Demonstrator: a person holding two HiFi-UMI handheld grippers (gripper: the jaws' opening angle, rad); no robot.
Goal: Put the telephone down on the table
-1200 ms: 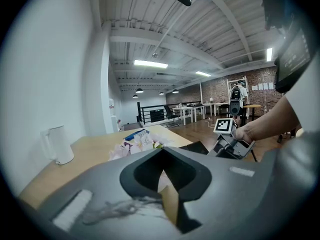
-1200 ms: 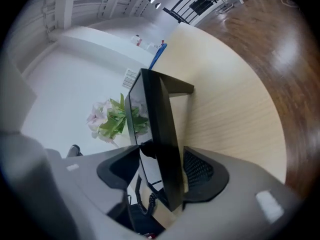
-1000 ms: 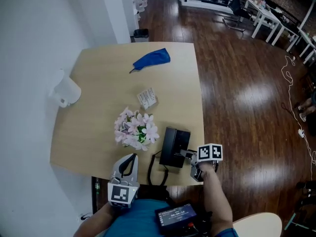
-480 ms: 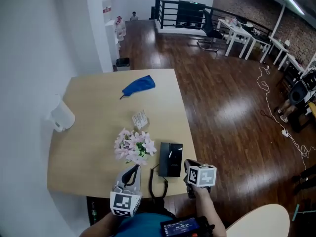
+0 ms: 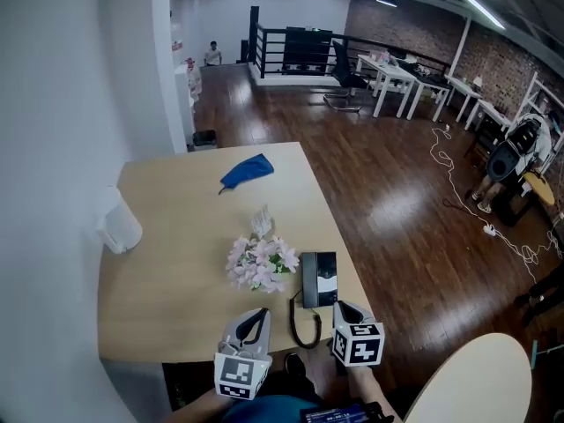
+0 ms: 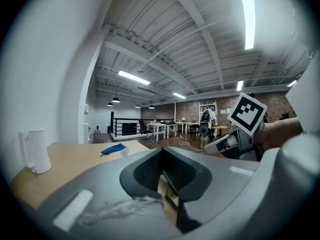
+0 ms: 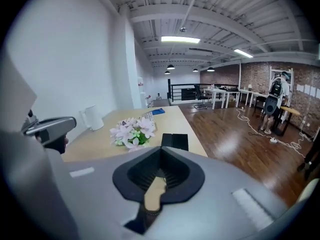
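The black telephone (image 5: 318,278) lay on the table (image 5: 167,236) at lower centre, just beside the flowers (image 5: 259,263). Below it, the left gripper (image 5: 256,315) and right gripper (image 5: 344,308) hovered with jaws pressed together, empty, their cubes bearing black-and-white square markers.

Left tool (image 6: 163,176) with jaws together

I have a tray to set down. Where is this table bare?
Bare: the wide left part between the white jug and the flowers, down to the near edge; also the far strip between jug and blue cloth. Crowded: the near right corner, where the telephone lies beside the flowers, its cord trailing toward the edge.
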